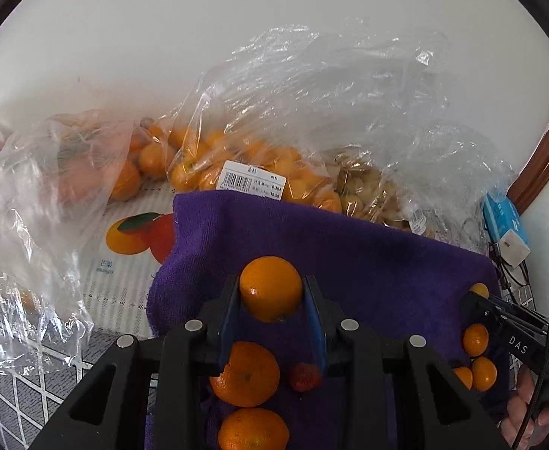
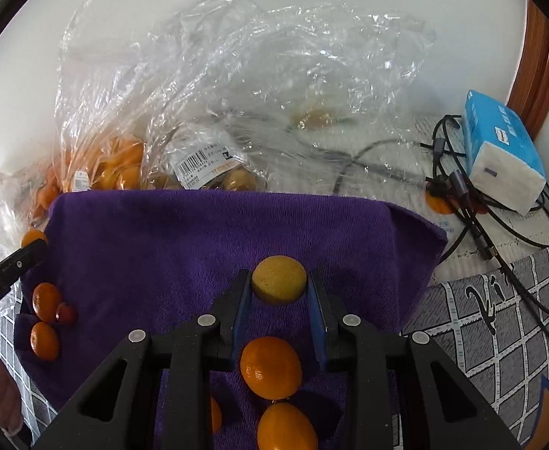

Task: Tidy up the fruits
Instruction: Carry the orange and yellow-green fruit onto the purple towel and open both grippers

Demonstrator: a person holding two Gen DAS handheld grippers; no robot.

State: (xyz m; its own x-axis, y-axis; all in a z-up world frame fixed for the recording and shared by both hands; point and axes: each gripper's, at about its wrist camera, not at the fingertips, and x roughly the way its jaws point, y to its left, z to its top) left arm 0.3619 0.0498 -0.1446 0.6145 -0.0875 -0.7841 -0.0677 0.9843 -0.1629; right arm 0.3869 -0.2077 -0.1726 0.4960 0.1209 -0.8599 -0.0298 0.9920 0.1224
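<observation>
A: Purple towel [image 2: 199, 232] covers the surface; bags of fruit [image 1: 244, 157] along its far edge.

B: Left gripper [image 1: 271, 292] jaws clamp an orange [image 1: 270, 287]; right gripper [image 2: 279, 281] jaws pinch a yellowish fruit [image 2: 279, 279]. Prob sorting by kind.

A: Room?

B: Mid-towel's free; cables [image 2: 473, 206] crowd my right edge.

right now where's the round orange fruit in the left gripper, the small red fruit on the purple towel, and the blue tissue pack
round orange fruit [image 1: 270, 288], left wrist view, middle of its peel
small red fruit [image 1: 305, 376], left wrist view, its centre
blue tissue pack [image 2: 497, 138], right wrist view, its blue top face
</observation>
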